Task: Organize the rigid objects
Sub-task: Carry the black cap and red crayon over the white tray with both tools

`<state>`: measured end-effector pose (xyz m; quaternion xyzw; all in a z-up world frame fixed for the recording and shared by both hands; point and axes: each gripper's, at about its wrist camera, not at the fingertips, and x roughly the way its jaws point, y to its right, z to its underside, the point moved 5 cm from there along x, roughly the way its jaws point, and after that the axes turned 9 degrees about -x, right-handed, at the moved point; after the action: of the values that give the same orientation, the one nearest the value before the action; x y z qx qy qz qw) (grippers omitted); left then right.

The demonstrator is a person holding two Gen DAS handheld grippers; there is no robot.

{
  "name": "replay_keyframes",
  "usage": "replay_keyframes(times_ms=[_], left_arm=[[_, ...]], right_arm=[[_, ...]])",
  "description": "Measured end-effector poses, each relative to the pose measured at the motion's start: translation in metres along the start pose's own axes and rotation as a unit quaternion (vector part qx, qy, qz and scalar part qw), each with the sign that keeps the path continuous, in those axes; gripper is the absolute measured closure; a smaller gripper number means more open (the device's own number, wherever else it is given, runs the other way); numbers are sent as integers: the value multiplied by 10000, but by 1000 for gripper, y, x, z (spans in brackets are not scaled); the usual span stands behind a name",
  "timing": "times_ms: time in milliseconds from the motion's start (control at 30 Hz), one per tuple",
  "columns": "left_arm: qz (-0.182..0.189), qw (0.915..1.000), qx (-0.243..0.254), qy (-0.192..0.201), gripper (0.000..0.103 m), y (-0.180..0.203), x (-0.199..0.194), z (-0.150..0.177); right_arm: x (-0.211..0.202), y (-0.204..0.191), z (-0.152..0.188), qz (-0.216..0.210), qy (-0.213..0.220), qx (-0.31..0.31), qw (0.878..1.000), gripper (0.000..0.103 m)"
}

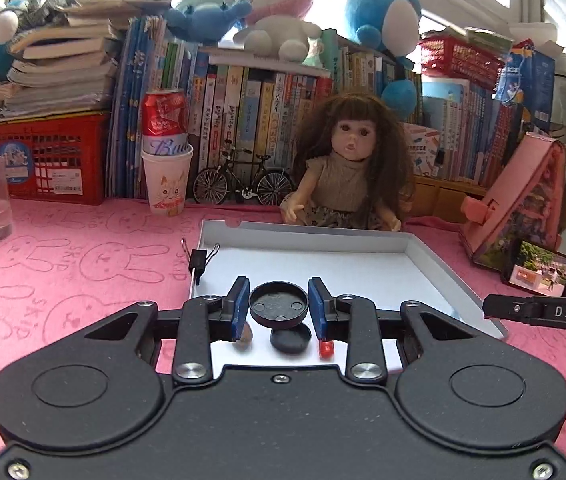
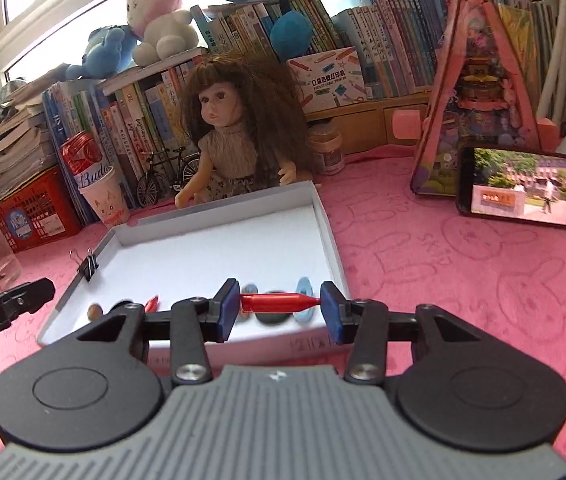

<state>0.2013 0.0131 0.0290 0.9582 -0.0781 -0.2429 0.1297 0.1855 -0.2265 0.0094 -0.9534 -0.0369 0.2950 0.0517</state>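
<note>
Left gripper [image 1: 279,307] clenched on a black round cap [image 1: 279,305], blue pads [image 1: 241,305] pressing it from both sides, held above the near end of the white tray [image 1: 423,246]. Under it, on the tray floor — a second black disc [image 1: 291,339], a small brown piece [image 1: 245,338] and a short red piece [image 1: 326,349]. Black binder clip [image 1: 198,264] clamped on the tray's left wall.

Right gripper [image 2: 279,307] grasping a red pen-like piece [image 2: 279,302] crosswise, one end against each blue pad [image 2: 229,308], lifted above the tray [image 2: 325,216] near its front edge. Below and behind it, blurred: a dark round thing [image 2: 271,318] and a light blue thing [image 2: 303,300]; cannot tell more. Further left on the tray floor, another red piece [image 2: 151,303] and a brown bead [image 2: 95,312].

Behind the tray, a doll [image 1: 349,168] sitting on the pink cloth [image 1: 83,256], a model bicycle [image 1: 243,182] and a paper cup [image 1: 167,184] with a red can [image 1: 164,114] standing in it. Phone [image 2: 523,191] propped at the right, screen lit.
</note>
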Motion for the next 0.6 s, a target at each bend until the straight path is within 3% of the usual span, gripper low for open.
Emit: replay_keyframes(times_ms=[167,367,600], left_arm=[[-109,9983,-139,-560,73,0,46,-17],[-403,9954,3,-874,73,-6,86,-22],[-561,9928,26,-1058,73,-10,111,-15]], right_arm=[[32,1,-26,-158,-329,65,9993,54],[67,3,-26,-235,-734,93,9970,54],[84,2,-20,-127,-850,7,9963,54]])
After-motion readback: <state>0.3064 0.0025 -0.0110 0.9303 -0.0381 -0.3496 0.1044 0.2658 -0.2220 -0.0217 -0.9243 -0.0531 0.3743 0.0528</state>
